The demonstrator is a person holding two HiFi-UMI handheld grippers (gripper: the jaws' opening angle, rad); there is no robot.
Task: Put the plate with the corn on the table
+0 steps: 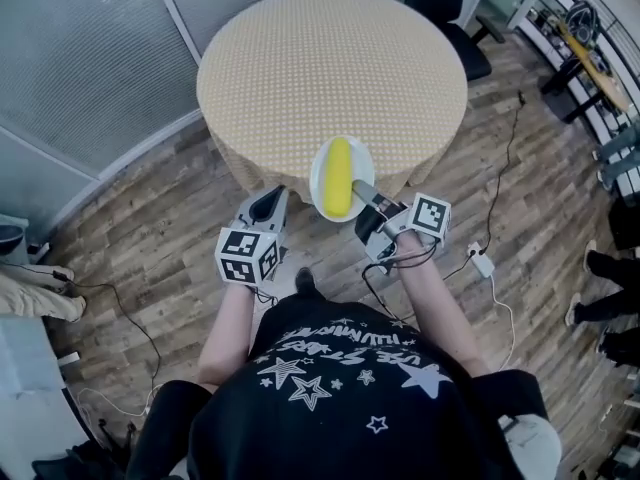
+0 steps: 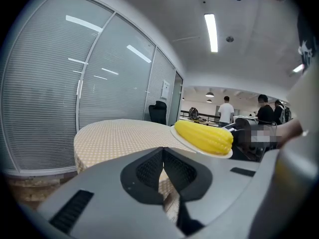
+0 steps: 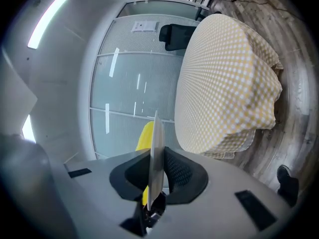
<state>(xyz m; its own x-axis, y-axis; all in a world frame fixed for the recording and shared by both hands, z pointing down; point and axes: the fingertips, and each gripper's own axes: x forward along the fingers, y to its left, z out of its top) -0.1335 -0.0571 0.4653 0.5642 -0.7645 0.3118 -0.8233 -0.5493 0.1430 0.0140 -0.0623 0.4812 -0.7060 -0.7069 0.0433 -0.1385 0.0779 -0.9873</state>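
Observation:
A white plate (image 1: 318,180) carrying a yellow corn cob (image 1: 338,176) hangs in the air over the near edge of the round table (image 1: 330,68). My right gripper (image 1: 362,193) is shut on the plate's rim; in the right gripper view the plate (image 3: 155,153) shows edge-on between the jaws, with the corn (image 3: 144,136) behind it. My left gripper (image 1: 266,208) is shut and holds nothing, just left of the plate. In the left gripper view the plate (image 2: 185,141) and corn (image 2: 203,136) float to the right, above the table (image 2: 119,133).
The table wears a yellow chequered cloth. A black office chair (image 1: 455,13) stands behind it, glass partition walls (image 1: 90,58) lie to the left, cables (image 1: 500,188) run over the wood floor, and a shelf rack (image 1: 590,48) is at the right. People stand in the distance (image 2: 227,111).

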